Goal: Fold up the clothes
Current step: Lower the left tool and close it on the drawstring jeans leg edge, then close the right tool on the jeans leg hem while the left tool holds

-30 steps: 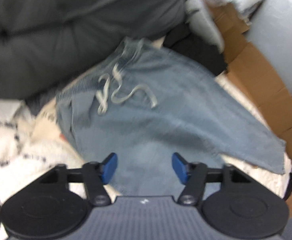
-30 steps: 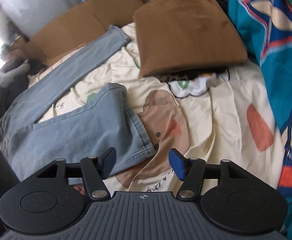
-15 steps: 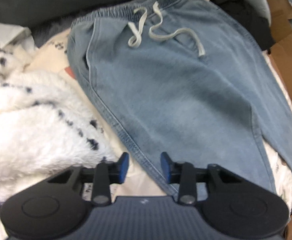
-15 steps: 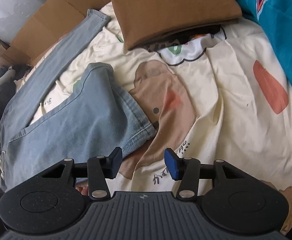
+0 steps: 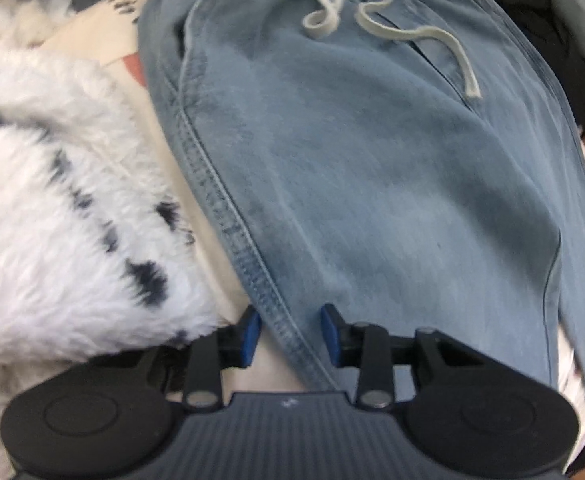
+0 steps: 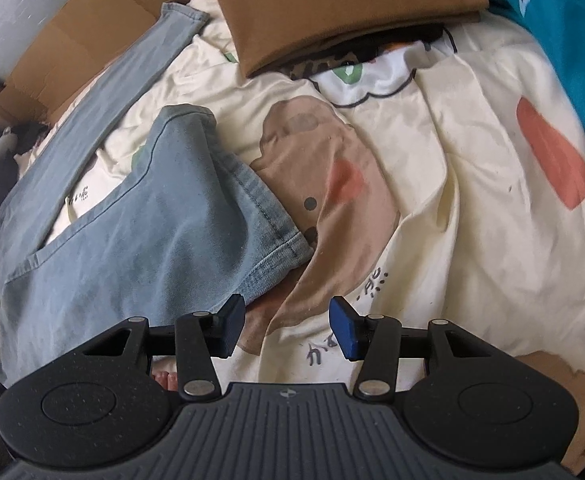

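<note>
Light blue denim pants [image 5: 372, 152] lie spread on a cream printed bedsheet [image 6: 472, 168], with a white drawstring [image 5: 376, 20] at the waistband. My left gripper [image 5: 290, 334] is open, its blue pads either side of the pants' stitched side seam [image 5: 228, 216]. In the right wrist view the pants [image 6: 140, 232] show both legs: one long leg [image 6: 124, 72] runs to the upper left, the other is bunched with its hem [image 6: 280, 256] just ahead of my right gripper [image 6: 288, 326], which is open and empty above the sheet.
A fluffy white blanket with black spots [image 5: 60, 216] lies left of the pants. A folded brown garment [image 6: 332, 4] sits at the far side of the bed. Cardboard [image 6: 76, 40] lies at the upper left, and teal patterned fabric [image 6: 564, 20] at the right.
My left gripper has moved down along the pants to the side seam and its jaws have narrowed. My right gripper has moved in toward the bunched leg's hem and stays open.
</note>
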Tool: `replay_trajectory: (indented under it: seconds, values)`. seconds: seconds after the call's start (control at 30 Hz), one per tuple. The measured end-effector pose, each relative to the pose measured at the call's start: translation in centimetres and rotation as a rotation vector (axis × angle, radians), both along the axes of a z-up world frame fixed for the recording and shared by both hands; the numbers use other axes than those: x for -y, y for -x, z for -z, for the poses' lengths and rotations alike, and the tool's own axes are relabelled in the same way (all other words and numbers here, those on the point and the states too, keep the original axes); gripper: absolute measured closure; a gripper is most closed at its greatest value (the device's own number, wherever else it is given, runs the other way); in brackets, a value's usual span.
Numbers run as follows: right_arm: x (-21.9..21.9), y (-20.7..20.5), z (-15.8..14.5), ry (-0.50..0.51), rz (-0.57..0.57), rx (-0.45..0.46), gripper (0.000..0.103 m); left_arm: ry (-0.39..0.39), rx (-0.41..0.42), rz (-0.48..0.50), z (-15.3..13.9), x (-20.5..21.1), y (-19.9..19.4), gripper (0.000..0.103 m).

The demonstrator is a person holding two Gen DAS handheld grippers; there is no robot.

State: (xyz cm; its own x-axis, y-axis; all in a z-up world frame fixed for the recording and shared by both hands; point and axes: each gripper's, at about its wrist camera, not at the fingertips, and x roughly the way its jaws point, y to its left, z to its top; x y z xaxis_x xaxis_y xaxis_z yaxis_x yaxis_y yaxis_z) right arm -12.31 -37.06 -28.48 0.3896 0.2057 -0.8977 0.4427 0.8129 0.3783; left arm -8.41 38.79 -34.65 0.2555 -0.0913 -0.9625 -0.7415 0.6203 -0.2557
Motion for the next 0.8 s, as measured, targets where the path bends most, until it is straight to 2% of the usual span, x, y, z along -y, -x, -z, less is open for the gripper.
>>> replay_trajectory:
  seconds: [0.1,0.13,0.33,0.47,0.63,0.8]
  values:
    - [-0.4,0.0,0.7,-0.03,0.024,0.01,0.053,0.008,0.024,-0.051,0.0,-0.2,0.6,0.073]
    - [-0.5,0.0,0.9,-0.039,0.031,0.013,0.053,0.006,0.027,-0.049,-0.2,-0.2,0.7,0.08]
    - [-1.0,-0.3,2.2,-0.099,0.064,0.042,0.053,0.023,0.041,0.007,-1.5,-1.0,0.8,0.09]
    - [-0.8,-0.4,3.1,-0.136,0.106,0.066,0.053,0.019,0.053,0.018,-2.7,-0.8,0.4,0.091]
    - [-0.4,-0.5,5.3,-0.238,0.196,0.073,0.053,0.004,0.053,0.03,-3.3,-0.4,0.1,0.091]
    - [0.4,-1.0,7.5,-0.253,0.259,0.01,0.052,-0.026,0.034,0.035,-3.2,0.1,-0.5,0.091]
